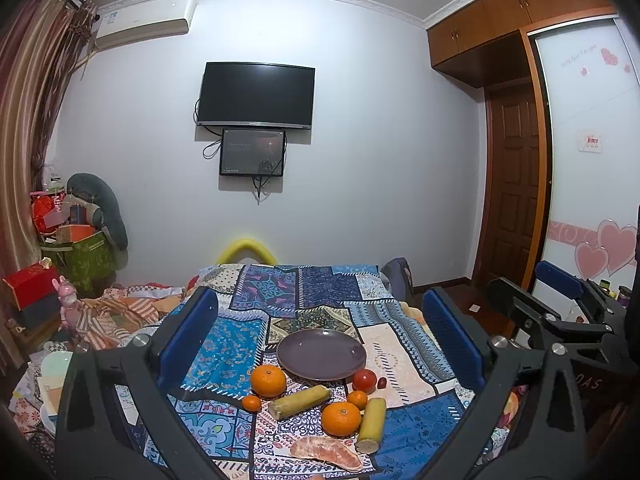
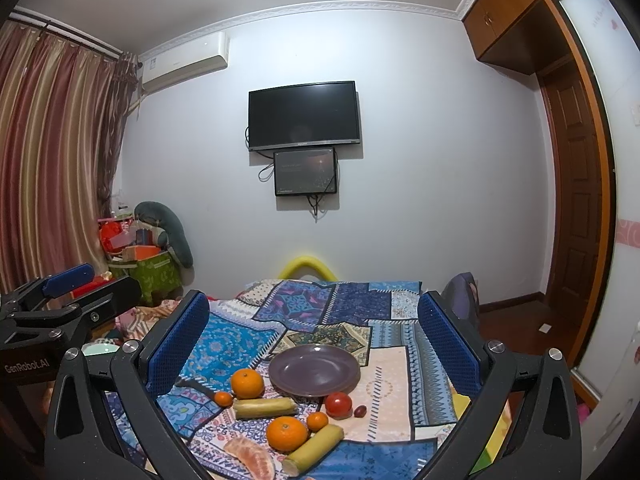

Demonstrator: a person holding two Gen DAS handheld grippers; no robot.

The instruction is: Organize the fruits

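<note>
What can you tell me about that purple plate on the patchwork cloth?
The plate is round, shallow and dull purple, with a smooth glazed look and a low raised rim. It lies flat and upright on the patchwork cloth, and nothing sits in it. The fruits lie in front of it: a big orange near its left edge and a tomato at its front right edge, both close enough that contact cannot be judged. Neither gripper touches it.

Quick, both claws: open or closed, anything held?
Left claw: open, holding nothing, above the fruit on the patchwork cloth.
Right claw: open, holding nothing, facing the purple plate.
</note>
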